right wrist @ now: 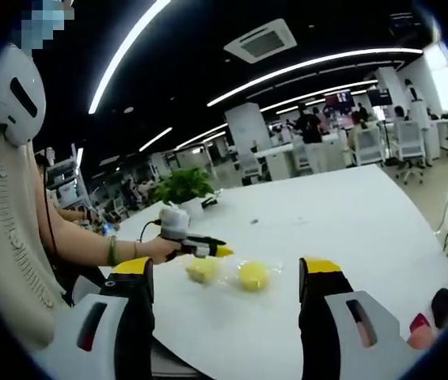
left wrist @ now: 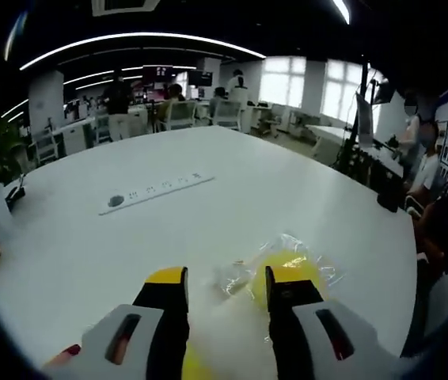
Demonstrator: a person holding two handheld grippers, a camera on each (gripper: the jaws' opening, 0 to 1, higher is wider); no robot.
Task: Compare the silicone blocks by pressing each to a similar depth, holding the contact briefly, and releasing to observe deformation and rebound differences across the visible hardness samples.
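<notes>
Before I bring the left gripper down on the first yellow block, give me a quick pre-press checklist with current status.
1. Left gripper open: ok, jaws stand apart.
2. Nearer yellow block ahead of the left jaws: ok, slightly right of the gap.
3. Clear plastic wrap off the blocks: not ok, it still covers them.
4. Second yellow block separate from the first: ok in the right gripper view.
5. Right gripper out of the way: ok, open and held back.
6. Block hardness labels: cannot tell.
</notes>
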